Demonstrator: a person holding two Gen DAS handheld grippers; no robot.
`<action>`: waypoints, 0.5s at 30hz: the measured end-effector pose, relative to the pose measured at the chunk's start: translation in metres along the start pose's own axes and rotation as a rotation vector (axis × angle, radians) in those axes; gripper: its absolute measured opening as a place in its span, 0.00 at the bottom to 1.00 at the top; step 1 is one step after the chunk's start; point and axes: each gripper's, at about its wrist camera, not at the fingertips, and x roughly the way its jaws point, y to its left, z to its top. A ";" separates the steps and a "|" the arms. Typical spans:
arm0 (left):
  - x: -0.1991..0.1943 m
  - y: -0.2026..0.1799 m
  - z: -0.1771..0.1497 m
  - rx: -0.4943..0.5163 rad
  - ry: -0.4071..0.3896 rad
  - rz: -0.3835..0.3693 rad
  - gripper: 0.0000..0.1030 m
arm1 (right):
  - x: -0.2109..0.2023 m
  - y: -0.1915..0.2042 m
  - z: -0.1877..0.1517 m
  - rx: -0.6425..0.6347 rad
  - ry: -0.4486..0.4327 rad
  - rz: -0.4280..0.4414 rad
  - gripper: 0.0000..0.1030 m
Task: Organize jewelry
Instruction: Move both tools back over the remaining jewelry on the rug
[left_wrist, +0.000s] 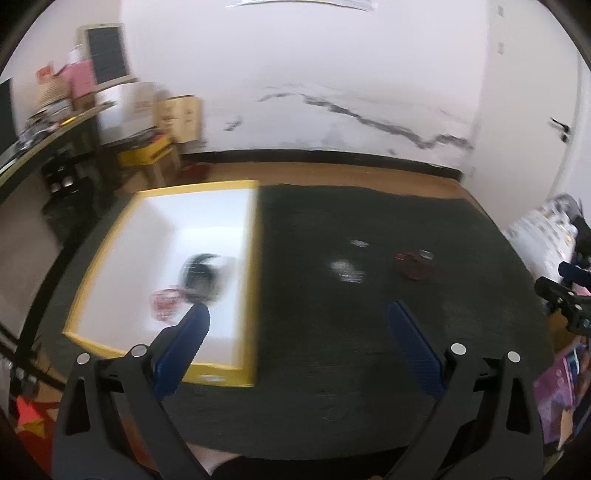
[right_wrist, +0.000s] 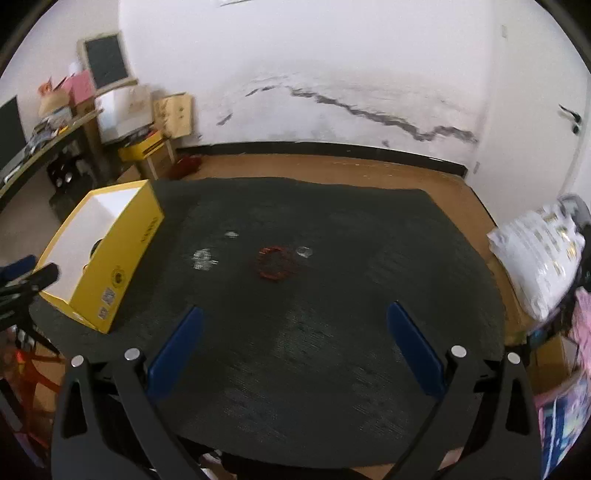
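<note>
A yellow box (left_wrist: 251, 258) with a white inside sits on the dark mat (left_wrist: 369, 350) at the left; it also shows in the right wrist view (right_wrist: 122, 258). Inside lie a dark beaded piece (left_wrist: 201, 273) and a red and white piece (left_wrist: 166, 302). On the mat lie a red bracelet (right_wrist: 274, 264), a small clear ring (right_wrist: 304, 252) and silvery pieces (right_wrist: 202, 258). My left gripper (left_wrist: 299, 321) is open and empty, near the box's front right. My right gripper (right_wrist: 295, 325) is open and empty, above the mat's front.
A white patterned bag (right_wrist: 539, 251) lies at the mat's right edge. Shelves with cardboard boxes (right_wrist: 110, 110) stand at the back left. A white wall with a dark baseboard (right_wrist: 332, 147) runs behind. The left wrist view is motion-blurred.
</note>
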 end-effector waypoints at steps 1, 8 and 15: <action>0.007 -0.018 -0.002 0.032 0.001 -0.012 0.92 | -0.004 -0.009 -0.007 0.015 -0.017 -0.012 0.94; 0.034 -0.065 -0.012 0.075 0.036 -0.022 0.92 | 0.004 -0.021 -0.026 -0.016 -0.023 -0.003 0.93; 0.058 -0.062 -0.010 0.090 0.034 0.012 0.92 | 0.016 -0.017 -0.022 -0.022 -0.025 0.040 0.94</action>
